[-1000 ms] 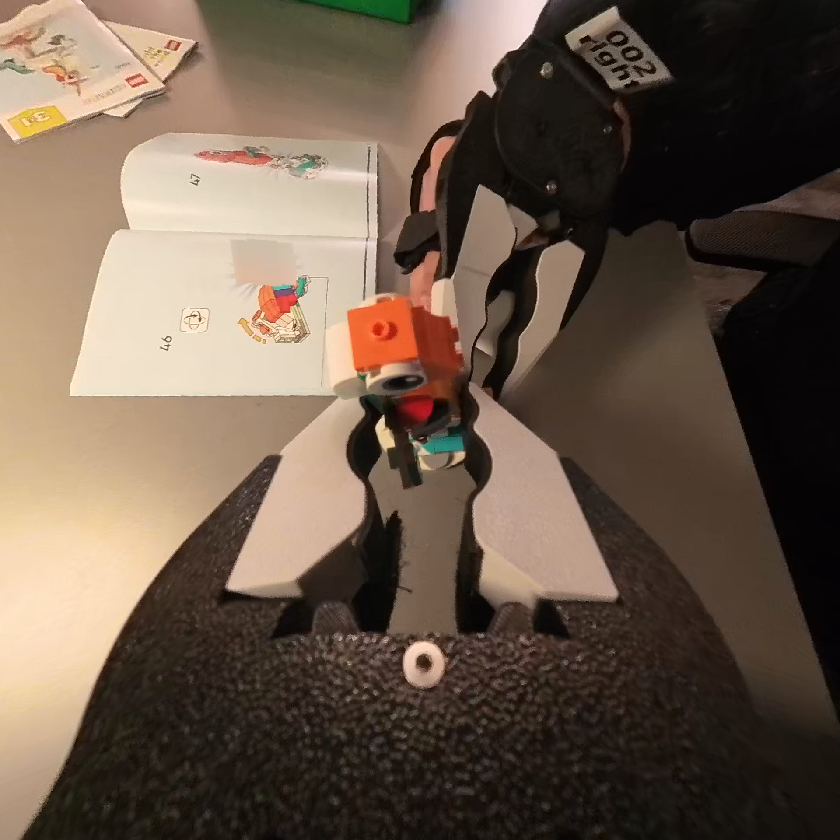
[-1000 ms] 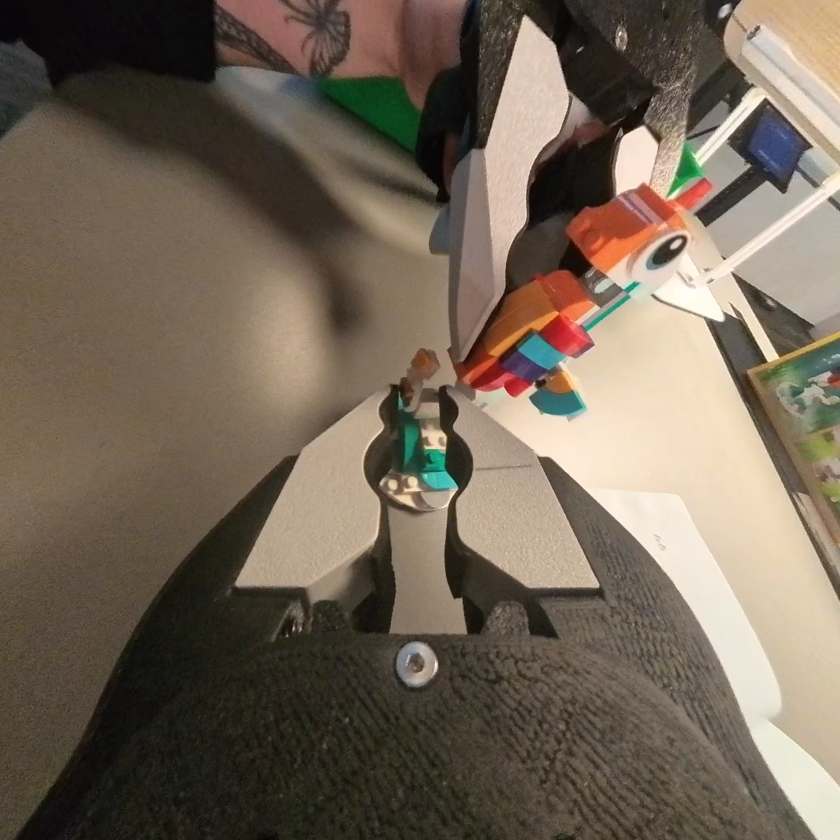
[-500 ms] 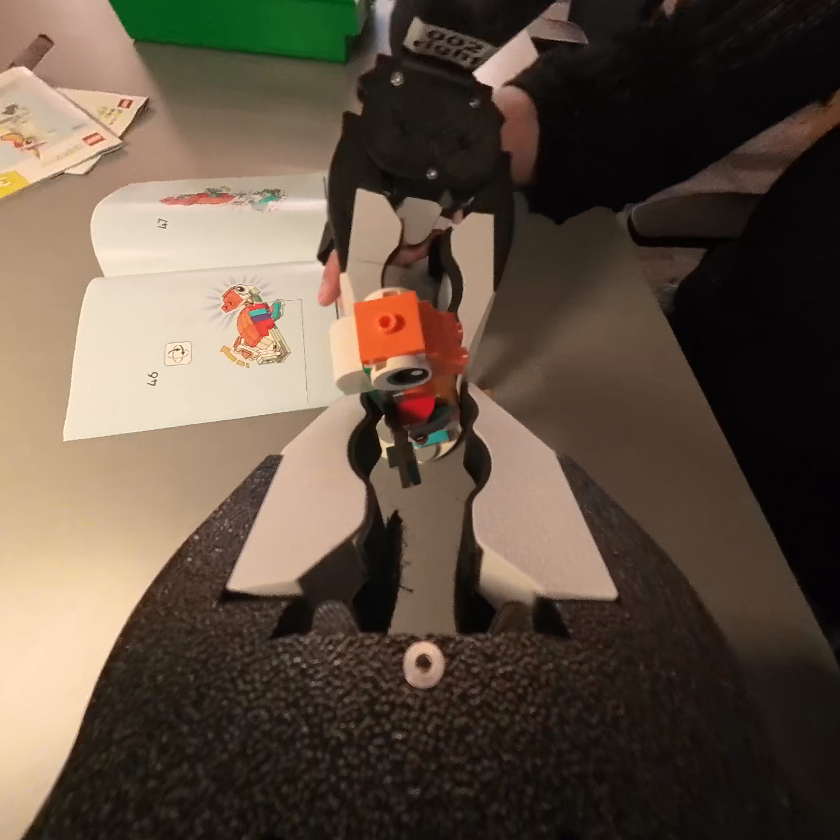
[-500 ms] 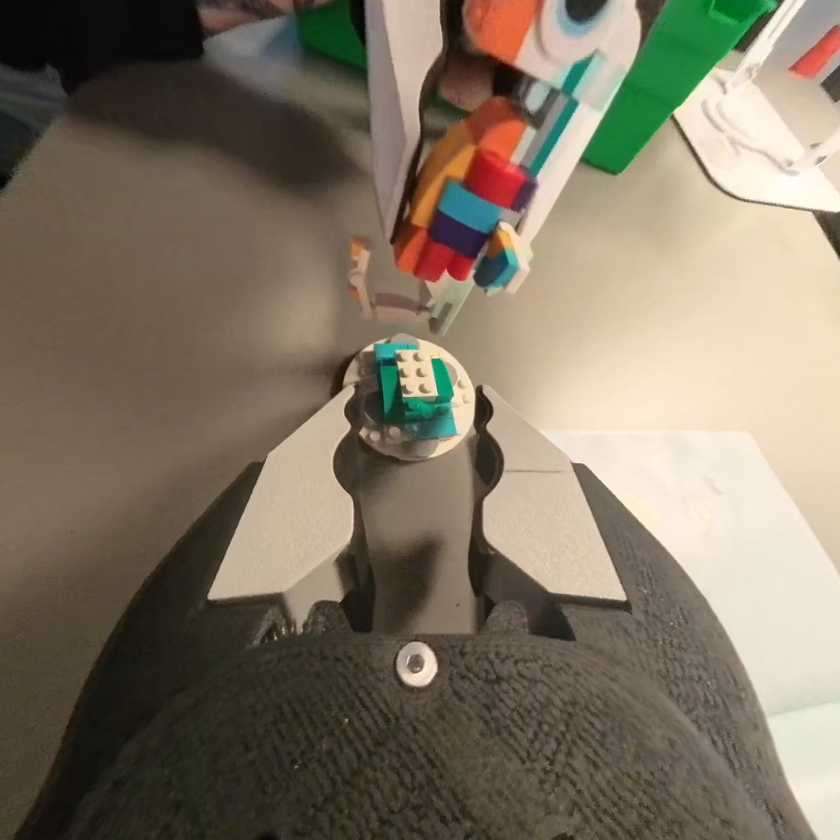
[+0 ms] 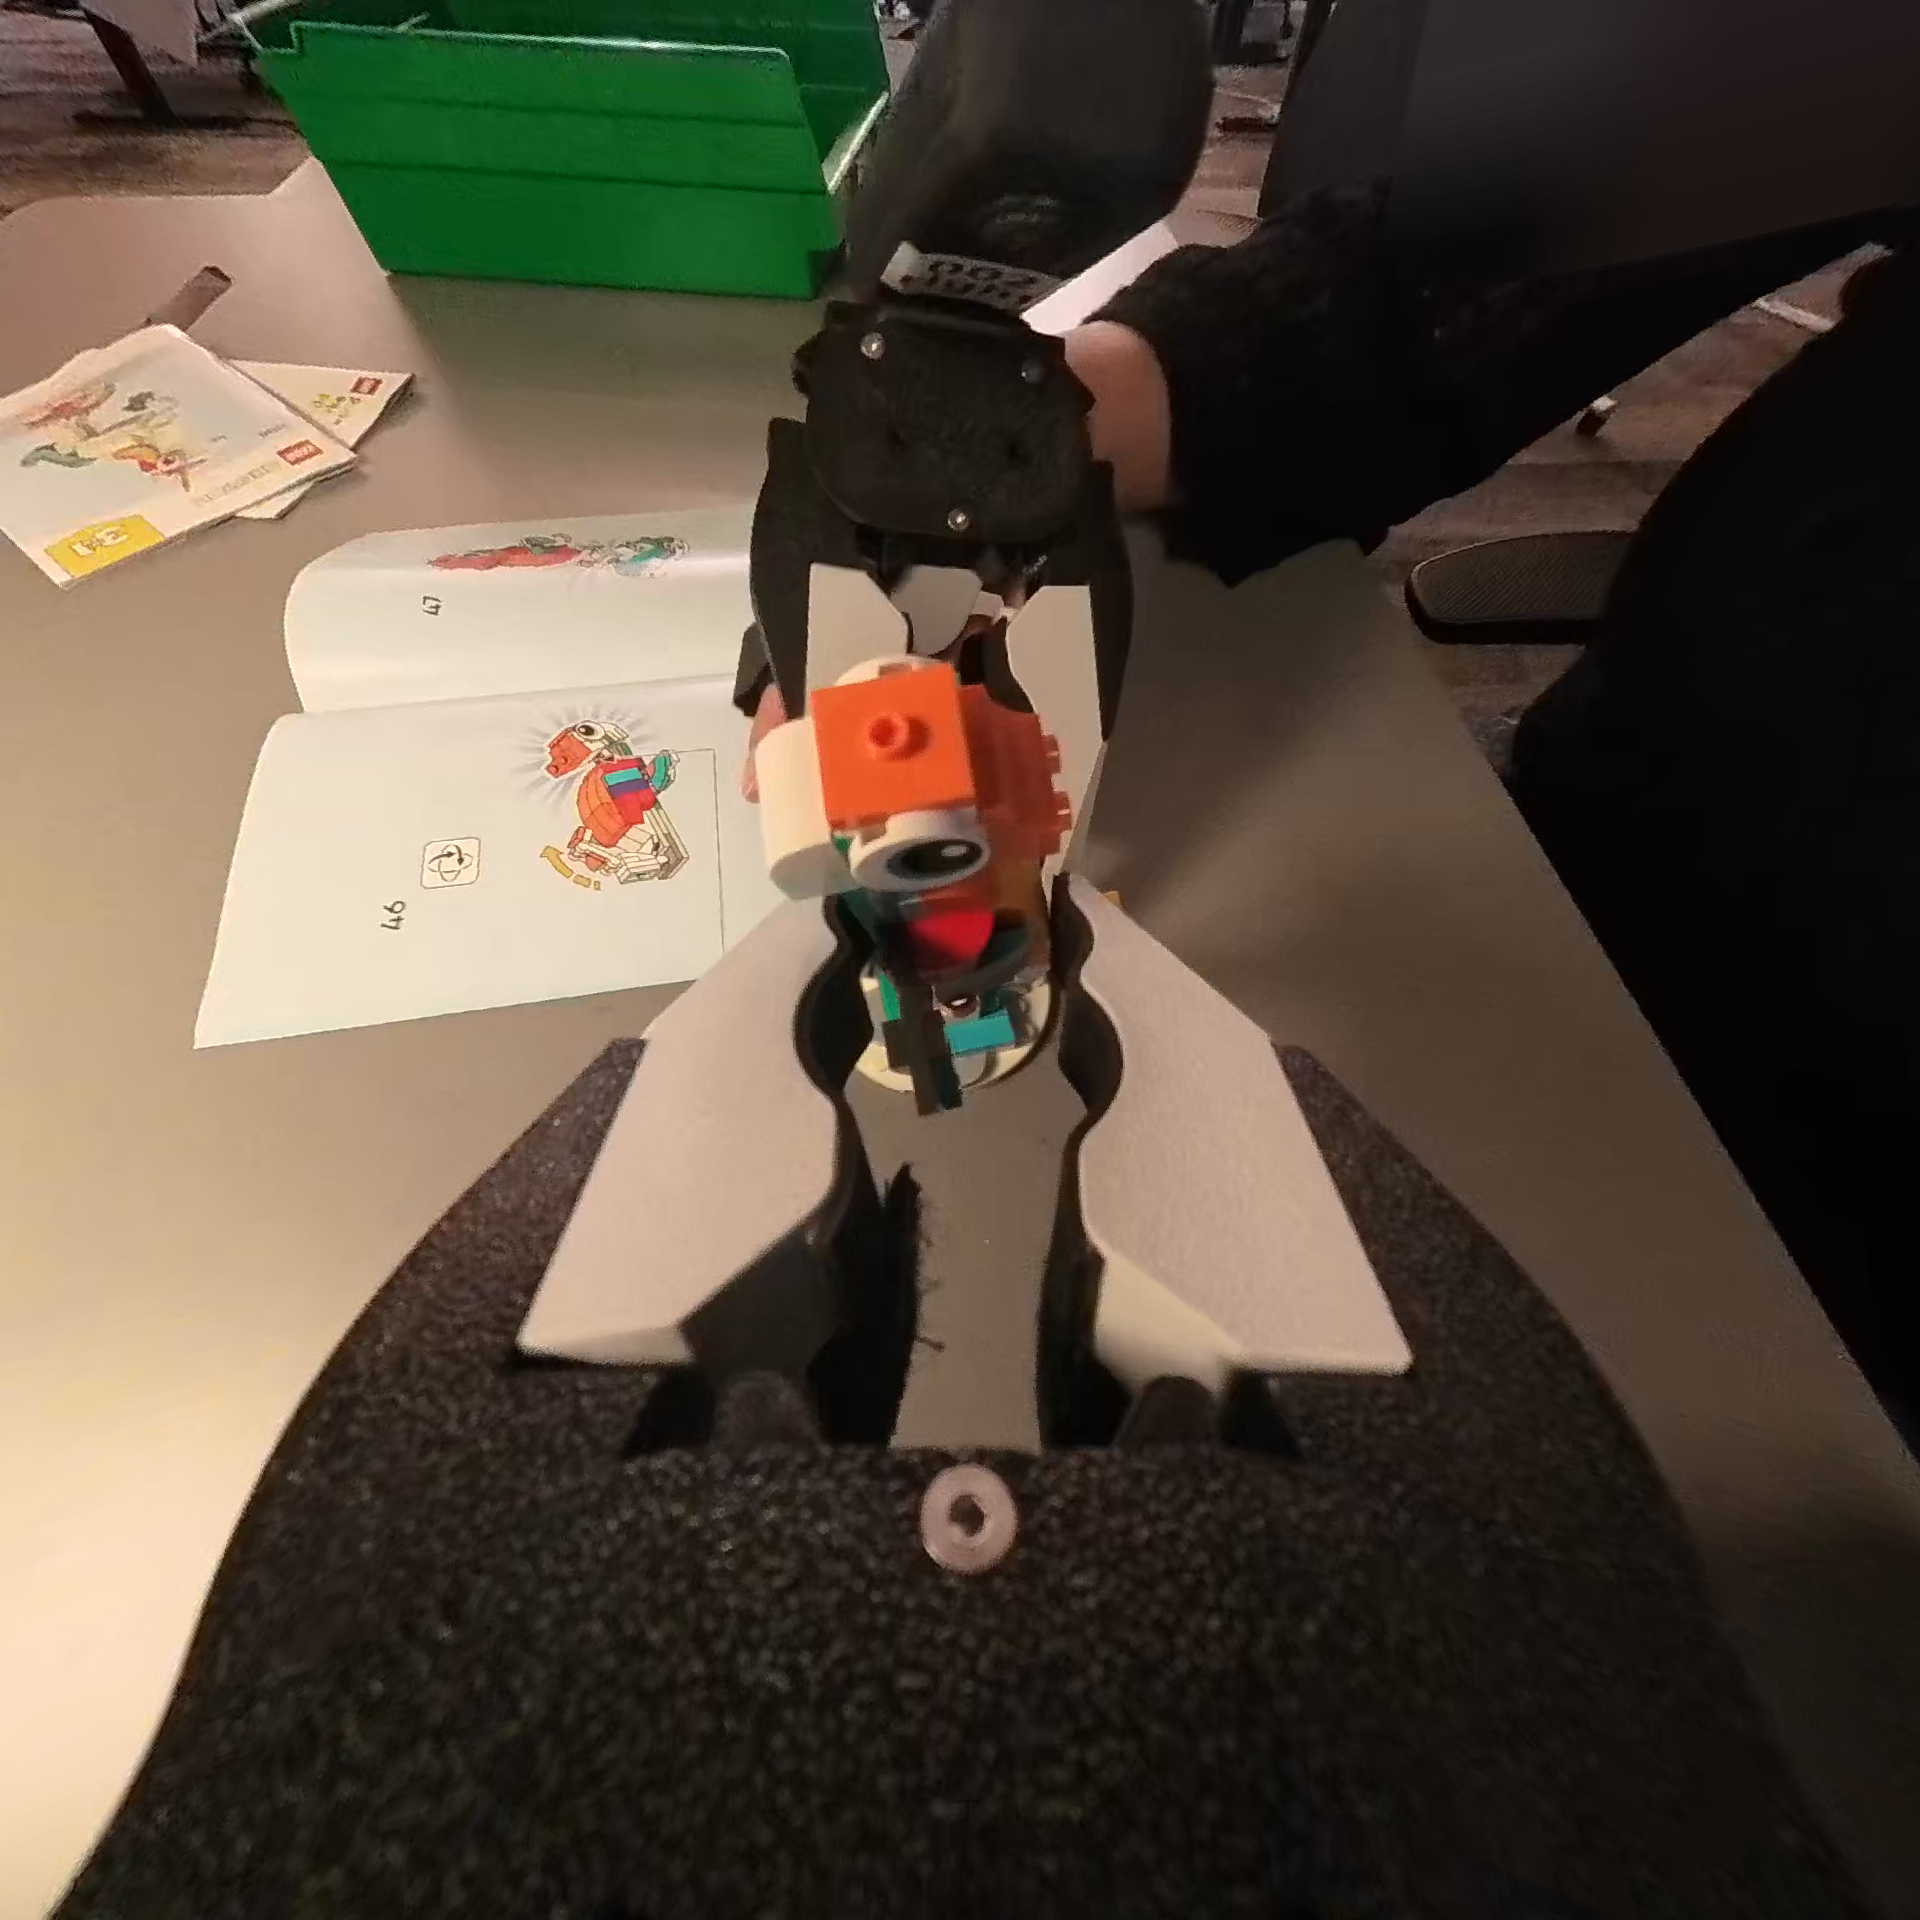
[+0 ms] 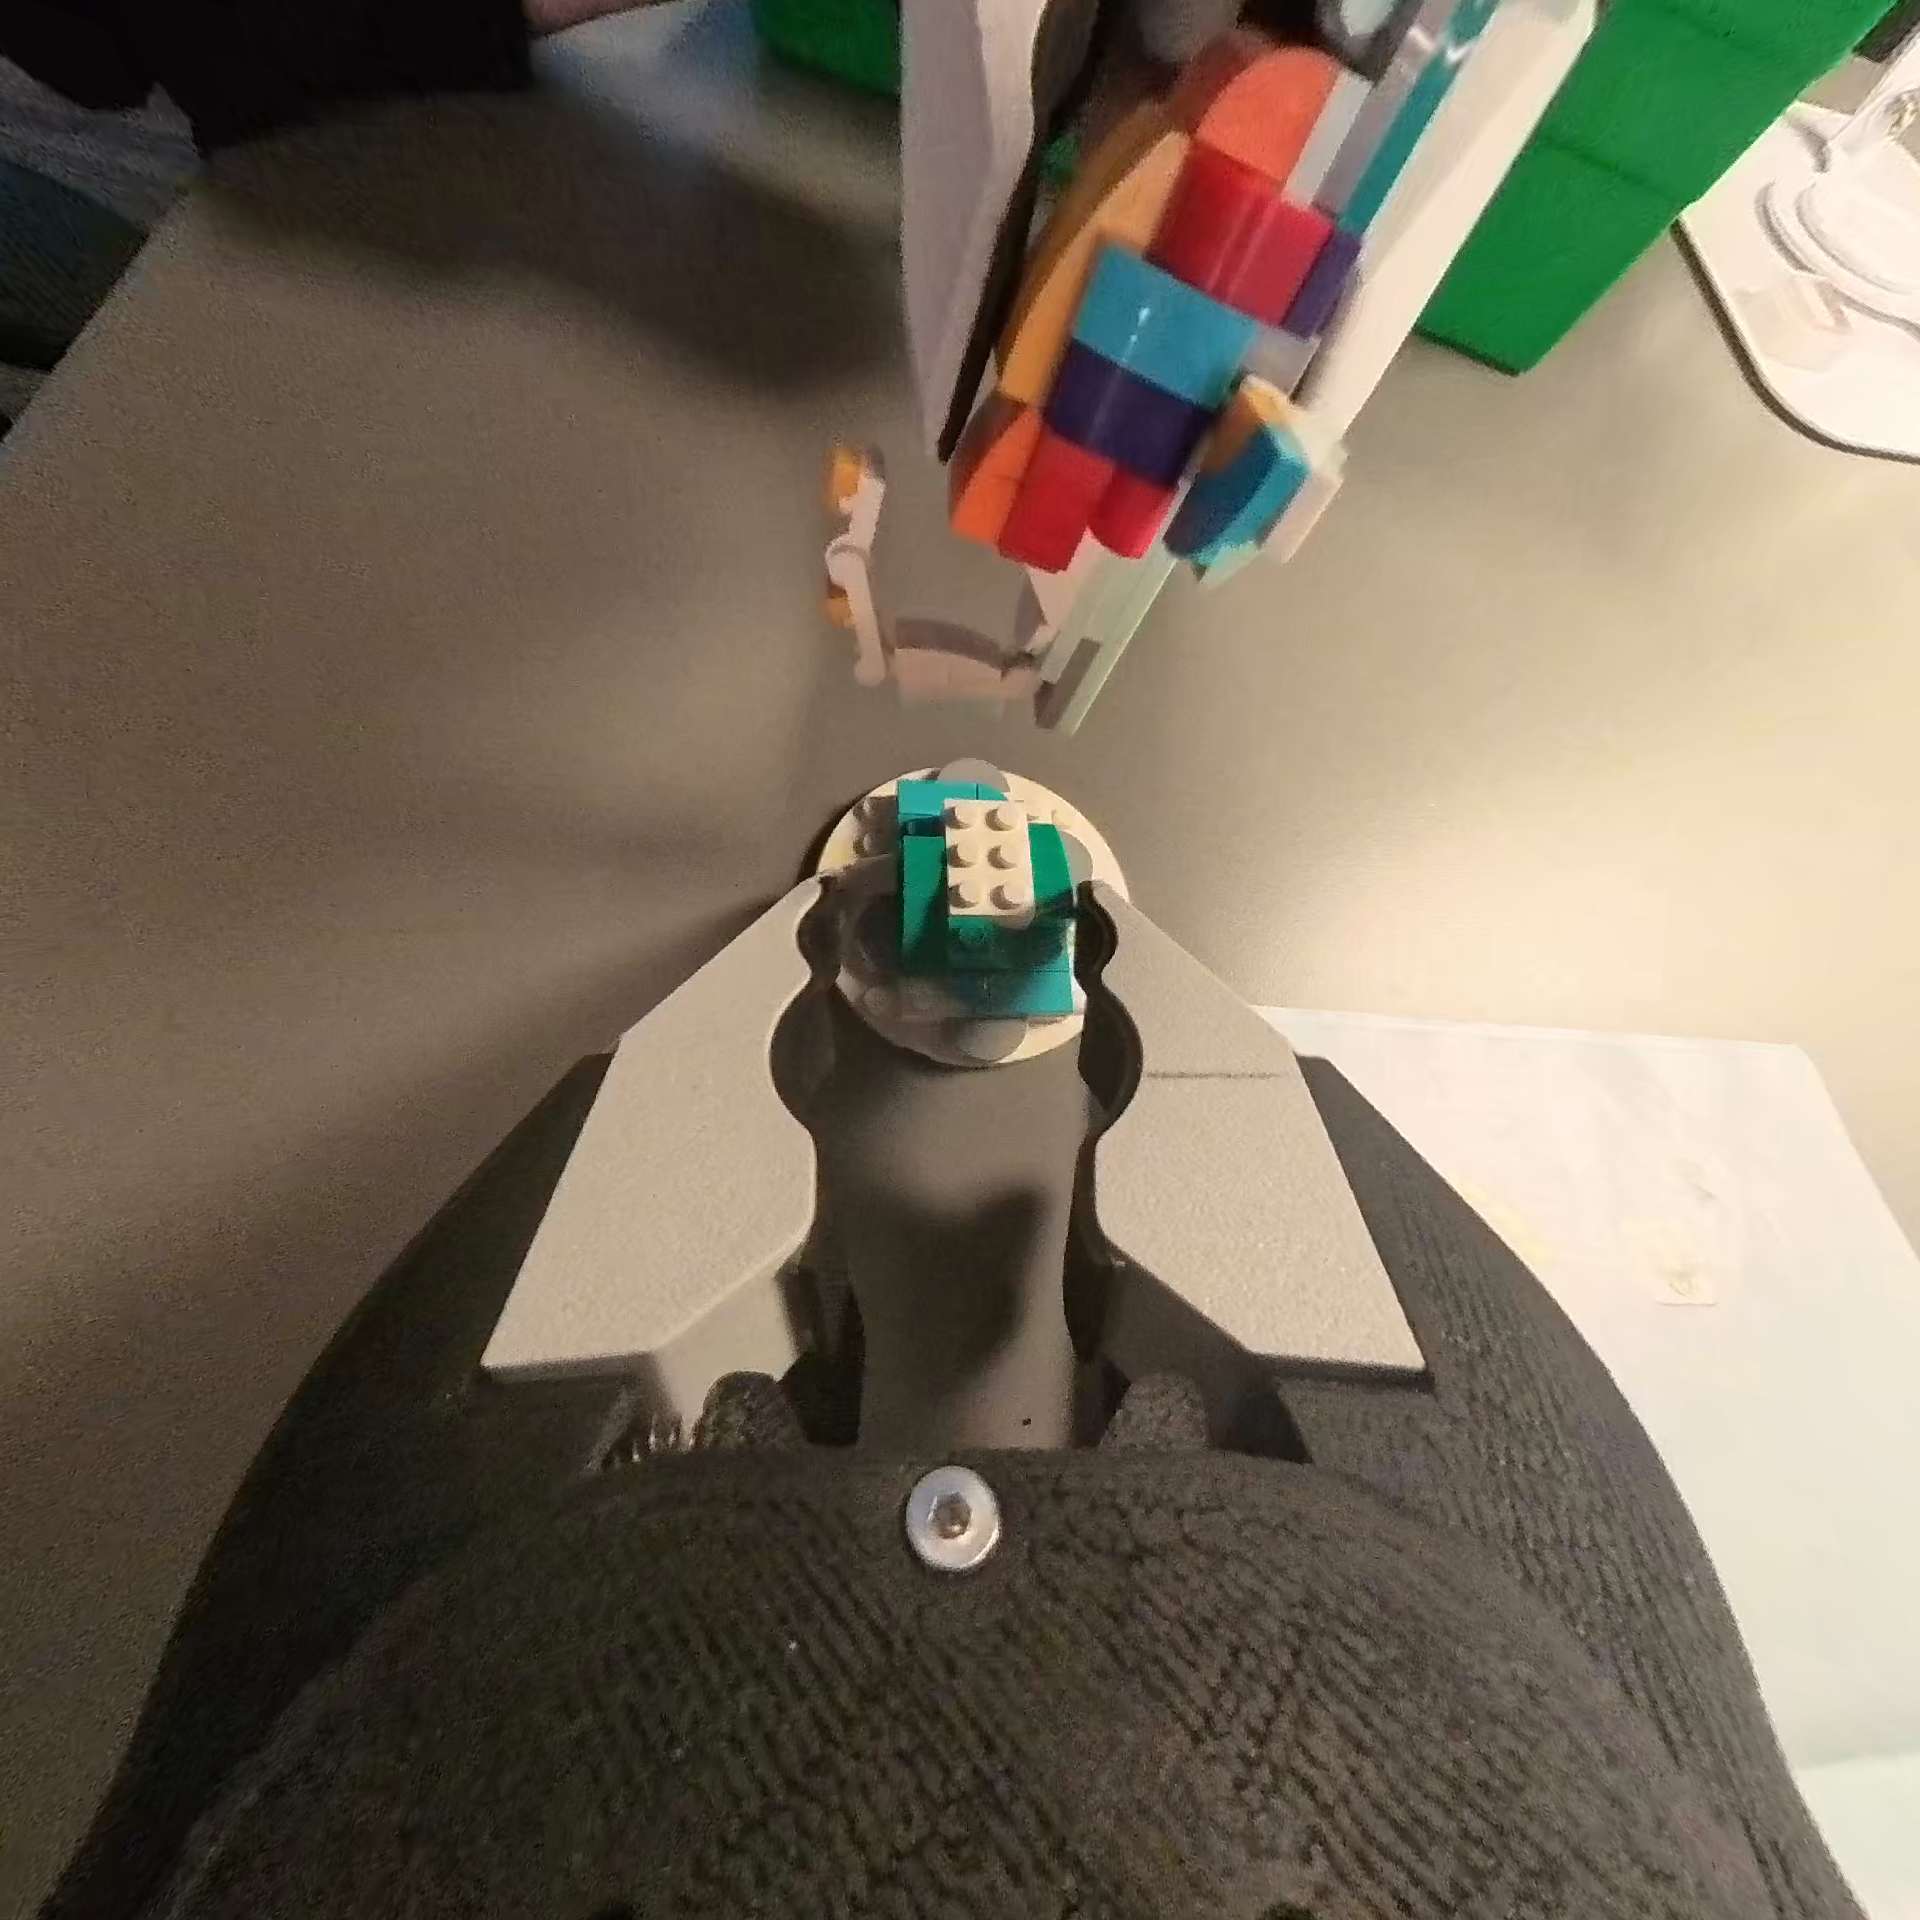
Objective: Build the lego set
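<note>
The left gripper (image 5: pixel 940 914) is pinching the orange lego figure (image 5: pixel 914 800) between nearly closed fingers, while the right gripper (image 6: pixel 961 904) is clamping the round white base (image 6: pixel 961 1023) by its teal block, studs facing the figure, a clear gap separating them. A good join is likely calling for lining the figure's underside squarely over the grey studded plate (image 6: pixel 987 857), then pressing straight together without twisting. Around them on the table (image 5: pixel 156 1195) are lying one open instruction booklet (image 5: pixel 468 852), two closed leaflets (image 5: pixel 156 457) and one green bin (image 5: pixel 582 156).
</note>
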The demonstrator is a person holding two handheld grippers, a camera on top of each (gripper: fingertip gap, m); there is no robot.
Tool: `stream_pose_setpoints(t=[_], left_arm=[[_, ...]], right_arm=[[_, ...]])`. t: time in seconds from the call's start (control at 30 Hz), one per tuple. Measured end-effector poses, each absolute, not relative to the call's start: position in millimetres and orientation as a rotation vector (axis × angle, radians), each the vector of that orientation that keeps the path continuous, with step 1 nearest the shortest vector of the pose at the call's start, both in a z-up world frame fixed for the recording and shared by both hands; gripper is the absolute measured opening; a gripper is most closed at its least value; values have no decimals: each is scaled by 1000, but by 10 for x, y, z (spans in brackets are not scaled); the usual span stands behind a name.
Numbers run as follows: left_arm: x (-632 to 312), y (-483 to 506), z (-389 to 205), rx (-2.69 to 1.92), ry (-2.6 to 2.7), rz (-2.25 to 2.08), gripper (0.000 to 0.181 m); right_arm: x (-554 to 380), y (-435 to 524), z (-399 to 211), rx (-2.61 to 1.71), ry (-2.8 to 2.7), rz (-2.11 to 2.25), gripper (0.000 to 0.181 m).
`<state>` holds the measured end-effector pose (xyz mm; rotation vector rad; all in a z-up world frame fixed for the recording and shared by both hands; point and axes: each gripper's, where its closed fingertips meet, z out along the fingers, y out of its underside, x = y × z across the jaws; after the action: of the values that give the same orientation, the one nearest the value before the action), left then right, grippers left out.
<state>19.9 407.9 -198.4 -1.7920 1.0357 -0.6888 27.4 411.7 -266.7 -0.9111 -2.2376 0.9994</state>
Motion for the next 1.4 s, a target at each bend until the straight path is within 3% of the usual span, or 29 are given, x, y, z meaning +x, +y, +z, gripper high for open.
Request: stream_pose_setpoints(t=[0.03, 0.33, 0.77, 1.2, 1.4], left_arm=[[210, 4076, -1995, -1792, 1040, -694, 30], [251, 4094, -2070, -1780, 1031, -745, 30], [361, 4030, -1608, -1445, 915, -827, 30], [416, 4013, -1628, -1437, 914, -843, 31], [394, 4007, -1621, -1441, 913, -826, 31]], right_arm=[[274, 4118, -2667, -917, -2238, 1001, 44], [279, 4106, -2670, -942, -2241, 1011, 44], [670, 4212, -2683, -1069, -2280, 988, 40], [759, 4329, -2705, -1129, -2247, 1050, 63], [760, 4345, -2716, -1180, -2243, 1059, 63]])
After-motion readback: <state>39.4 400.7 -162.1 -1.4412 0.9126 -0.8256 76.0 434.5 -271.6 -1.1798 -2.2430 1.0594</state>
